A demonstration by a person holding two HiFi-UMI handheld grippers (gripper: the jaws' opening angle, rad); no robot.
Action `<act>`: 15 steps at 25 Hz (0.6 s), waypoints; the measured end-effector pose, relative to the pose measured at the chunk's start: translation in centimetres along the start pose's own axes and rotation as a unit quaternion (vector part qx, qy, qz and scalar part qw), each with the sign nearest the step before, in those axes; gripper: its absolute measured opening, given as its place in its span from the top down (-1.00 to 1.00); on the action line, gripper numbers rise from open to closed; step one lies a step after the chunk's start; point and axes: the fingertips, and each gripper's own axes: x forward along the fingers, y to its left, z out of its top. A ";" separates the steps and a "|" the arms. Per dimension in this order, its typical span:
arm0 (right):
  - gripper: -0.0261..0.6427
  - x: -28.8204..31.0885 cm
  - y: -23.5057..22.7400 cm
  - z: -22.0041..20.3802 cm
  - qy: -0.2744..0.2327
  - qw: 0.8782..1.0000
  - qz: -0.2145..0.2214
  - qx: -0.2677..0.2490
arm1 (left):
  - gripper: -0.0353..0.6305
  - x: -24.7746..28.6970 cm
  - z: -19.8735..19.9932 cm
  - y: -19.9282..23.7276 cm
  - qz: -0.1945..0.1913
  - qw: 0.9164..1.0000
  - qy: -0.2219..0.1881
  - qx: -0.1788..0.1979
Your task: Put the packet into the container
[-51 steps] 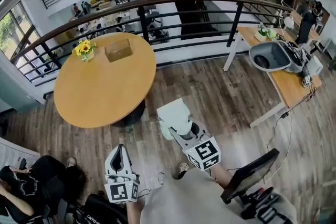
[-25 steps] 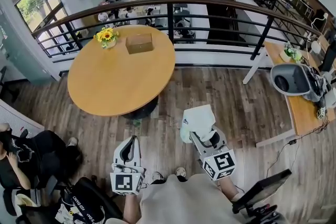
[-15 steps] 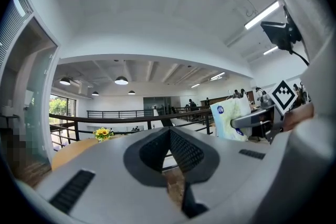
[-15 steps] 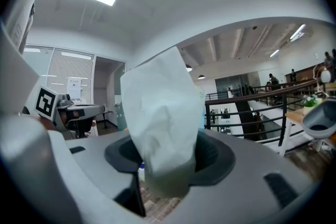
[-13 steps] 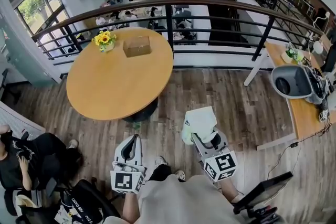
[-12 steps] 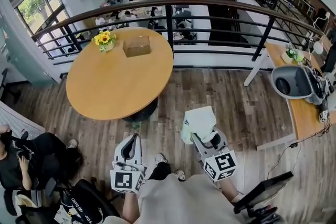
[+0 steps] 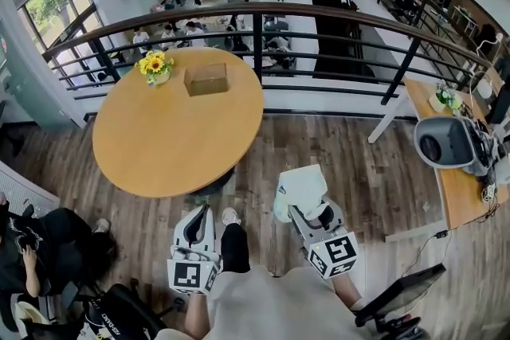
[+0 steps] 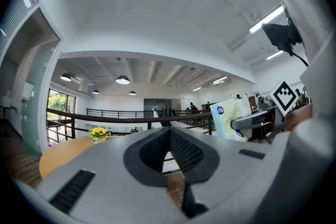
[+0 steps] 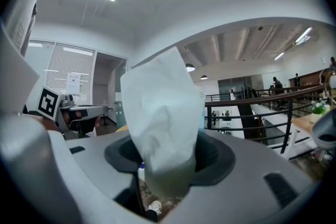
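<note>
I see my right gripper (image 7: 298,206) with its fingers clenched on the lower end of one white packet (image 7: 300,189), which stands up loosely above them over the wooden floor (image 7: 358,147). My left gripper (image 7: 196,216) has its fingers pressed together on nothing.

I count one brown container (image 7: 205,79), at the far side of one round counter (image 7: 175,139), well apart from the packet. One vase of sunflowers (image 7: 154,65) stands near it.

The risks, as I judge them:
- The grip is low on a soft packet, so it may sag or slip out during the long carry.
- A wide reach across the counter may knock the sunflowers.
- From here I cannot tell how open the container's top is, so the packet may catch on its rim.
</note>
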 end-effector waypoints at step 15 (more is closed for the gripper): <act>0.25 15.7 -3.7 3.6 0.012 1.000 -0.012 -0.009 | 0.88 13.8 0.0 10.6 -0.006 0.999 -0.011 -0.035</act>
